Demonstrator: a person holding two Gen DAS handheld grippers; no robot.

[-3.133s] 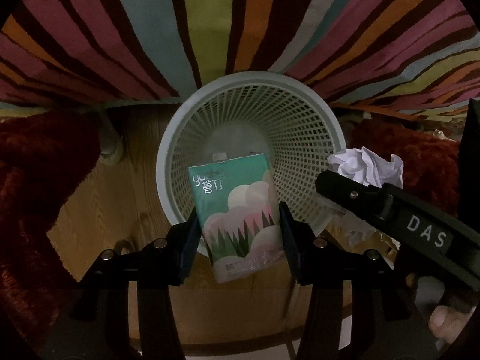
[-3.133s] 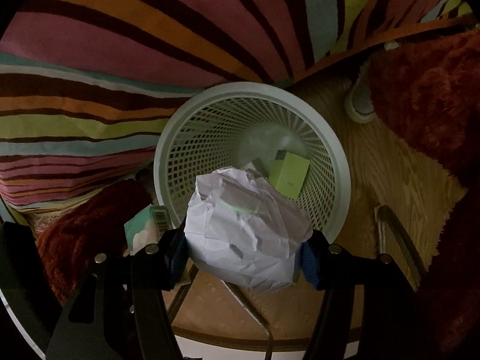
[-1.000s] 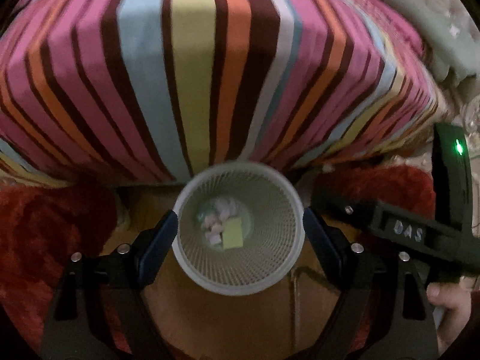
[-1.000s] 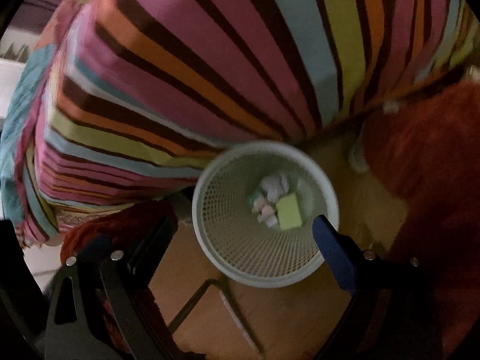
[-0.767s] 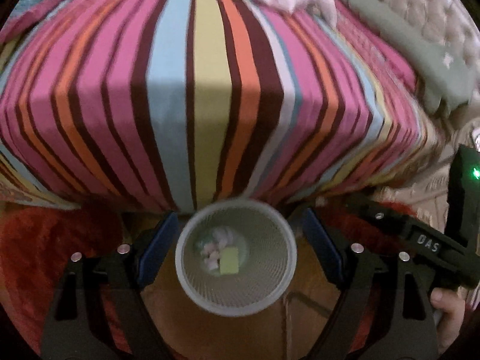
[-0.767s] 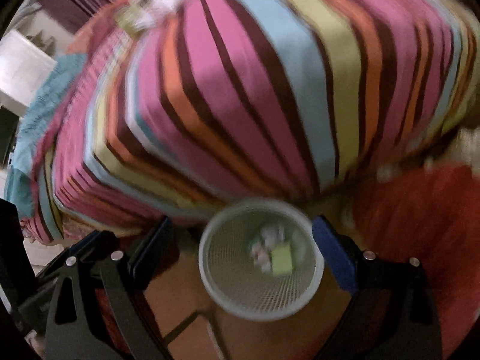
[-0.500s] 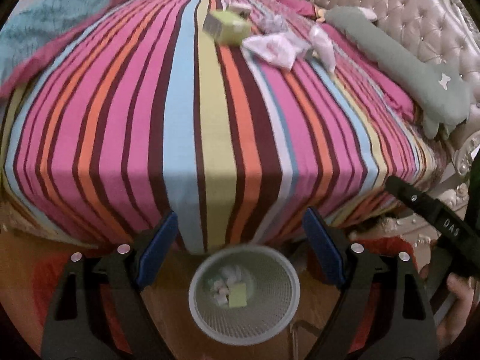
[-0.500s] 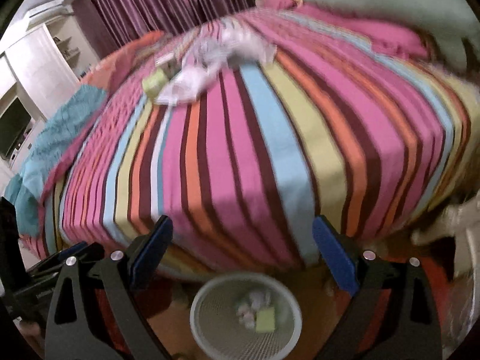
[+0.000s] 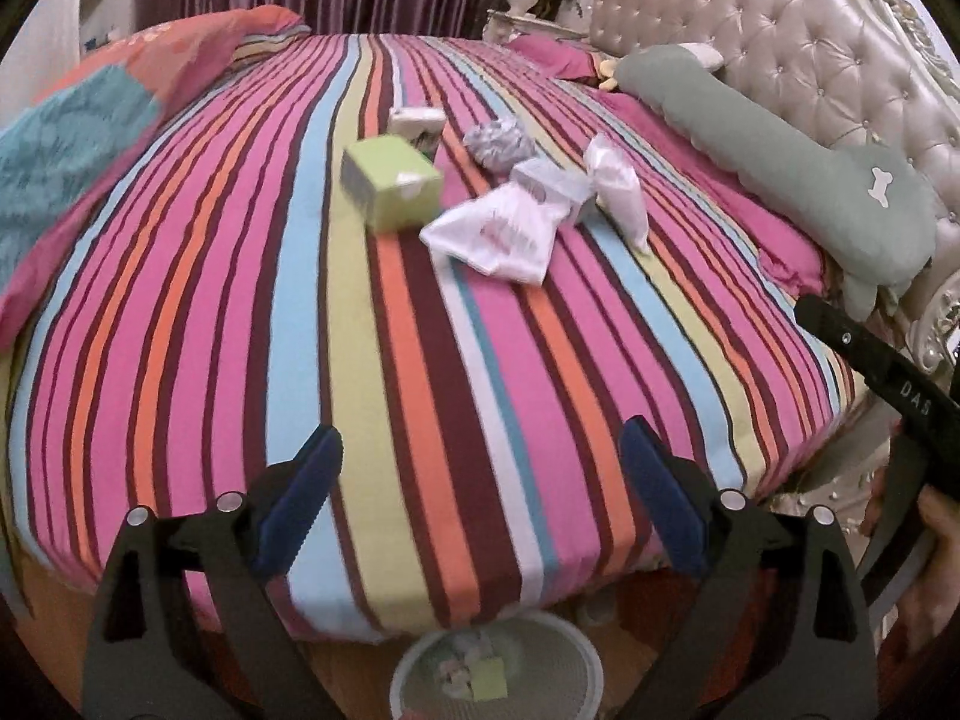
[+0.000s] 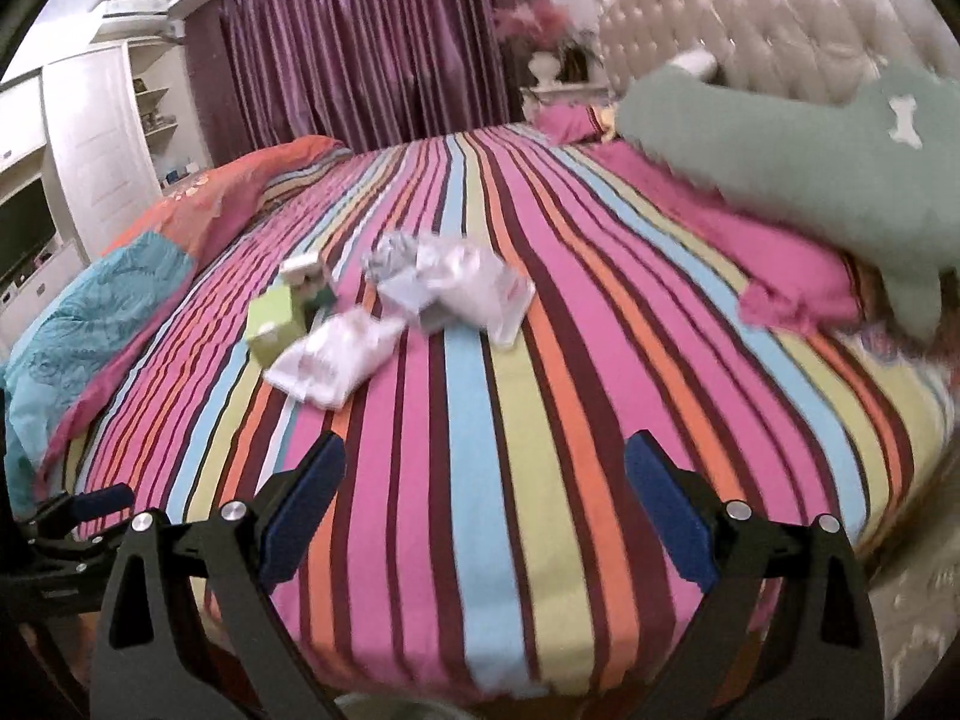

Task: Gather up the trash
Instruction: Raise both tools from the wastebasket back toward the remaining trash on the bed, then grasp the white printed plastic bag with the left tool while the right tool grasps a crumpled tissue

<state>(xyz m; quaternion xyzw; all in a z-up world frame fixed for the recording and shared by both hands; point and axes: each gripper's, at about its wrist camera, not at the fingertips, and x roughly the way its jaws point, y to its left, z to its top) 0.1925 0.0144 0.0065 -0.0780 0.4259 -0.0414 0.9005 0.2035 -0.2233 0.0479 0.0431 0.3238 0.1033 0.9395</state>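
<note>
Trash lies in a cluster far up the striped bed: a green box, a white plastic bag, a small white carton, crumpled grey paper and a white wrapper. The right wrist view shows the same green box and white bag. My left gripper is open and empty over the bed's near edge. My right gripper is open and empty, also short of the cluster. The white mesh bin stands on the floor below the left gripper, with trash inside.
A green dog-shaped pillow lies along the tufted headboard at right. A teal and orange quilt is bunched at left. White cabinets and purple curtains stand beyond the bed.
Both grippers let the tissue pack and the crumpled paper go into the bin. Both have since risen and tilted up from the bin toward the bed top and its trash.
</note>
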